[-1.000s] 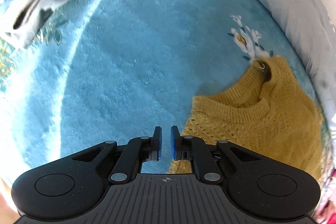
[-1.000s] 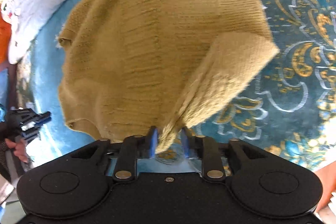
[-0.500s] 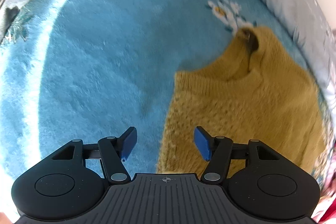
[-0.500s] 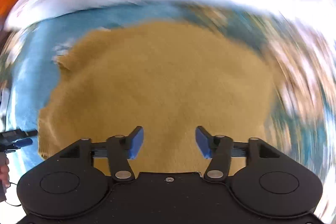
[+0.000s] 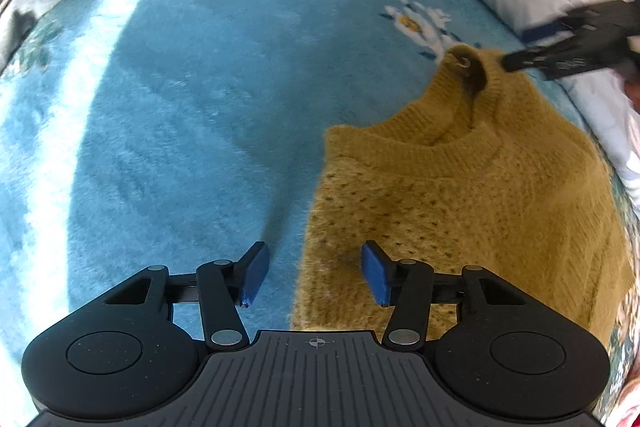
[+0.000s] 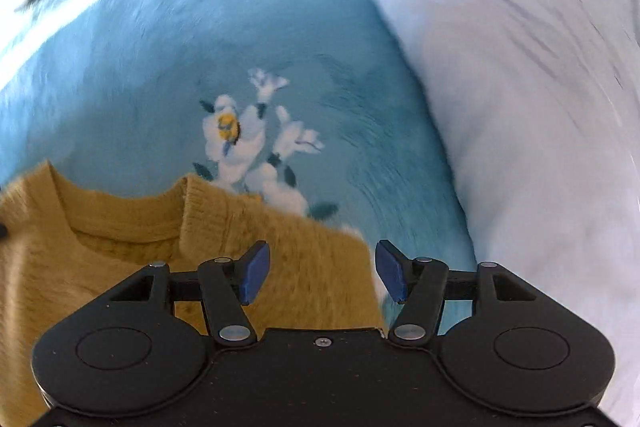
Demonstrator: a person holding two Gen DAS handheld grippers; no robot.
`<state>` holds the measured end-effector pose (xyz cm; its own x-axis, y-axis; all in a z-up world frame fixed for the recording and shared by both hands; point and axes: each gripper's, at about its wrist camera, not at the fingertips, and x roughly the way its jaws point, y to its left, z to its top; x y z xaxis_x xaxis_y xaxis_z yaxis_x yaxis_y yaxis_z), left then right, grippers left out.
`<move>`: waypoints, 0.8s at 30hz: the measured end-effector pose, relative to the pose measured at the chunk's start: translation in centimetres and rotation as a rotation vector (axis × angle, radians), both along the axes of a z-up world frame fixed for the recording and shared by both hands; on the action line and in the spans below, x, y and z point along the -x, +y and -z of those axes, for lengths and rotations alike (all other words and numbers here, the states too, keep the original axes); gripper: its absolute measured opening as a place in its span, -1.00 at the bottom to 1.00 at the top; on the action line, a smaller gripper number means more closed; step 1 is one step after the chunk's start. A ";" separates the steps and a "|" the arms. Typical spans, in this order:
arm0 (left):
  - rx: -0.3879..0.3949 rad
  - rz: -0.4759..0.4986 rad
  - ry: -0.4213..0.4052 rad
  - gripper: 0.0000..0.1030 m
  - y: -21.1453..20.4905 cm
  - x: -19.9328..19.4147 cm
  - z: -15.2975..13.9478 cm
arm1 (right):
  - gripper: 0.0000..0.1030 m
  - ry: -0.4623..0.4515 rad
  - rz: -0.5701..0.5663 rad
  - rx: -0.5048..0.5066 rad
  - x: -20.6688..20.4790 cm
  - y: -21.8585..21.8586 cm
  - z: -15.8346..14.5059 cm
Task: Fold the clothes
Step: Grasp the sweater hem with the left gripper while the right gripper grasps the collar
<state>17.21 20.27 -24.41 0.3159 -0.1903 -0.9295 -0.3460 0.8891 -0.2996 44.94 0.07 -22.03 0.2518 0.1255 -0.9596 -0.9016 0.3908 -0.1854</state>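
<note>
— Blue carpet (image 5: 180, 99) is used as the folding surface; why is the yellow sweater (image 5: 460, 219) laid flat on it?

— For gripping: left gripper (image 5: 314, 273) is closing astride its edge, unpinched; right gripper (image 6: 322, 277) is held apart at the shoulder.

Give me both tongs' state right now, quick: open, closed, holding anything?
Left tongs: open, closing, over the edge of the mustard sweater, not gripping.
Right tongs: open, holding nothing, above the sweater's corner.
</note>
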 end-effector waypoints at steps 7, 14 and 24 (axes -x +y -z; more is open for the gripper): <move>0.023 0.025 -0.023 -0.09 -0.8 0.0 0.3 | 0.15 0.037 -0.408 0.107 1.1 2.1 2.7; 0.036 0.037 -0.041 -0.10 -1.3 -0.2 0.4 | -0.02 0.194 -0.478 0.162 -0.8 3.5 3.3; 0.031 -0.079 -0.011 -0.83 -1.3 -0.3 0.2 | -0.68 0.145 -0.333 0.103 1.2 1.5 1.1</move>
<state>17.50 18.99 -24.59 0.3413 -0.1932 -0.9199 -0.4116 0.8491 -0.3310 43.77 1.53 -23.08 0.0738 0.0782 -0.9942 -0.9959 0.0582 -0.0693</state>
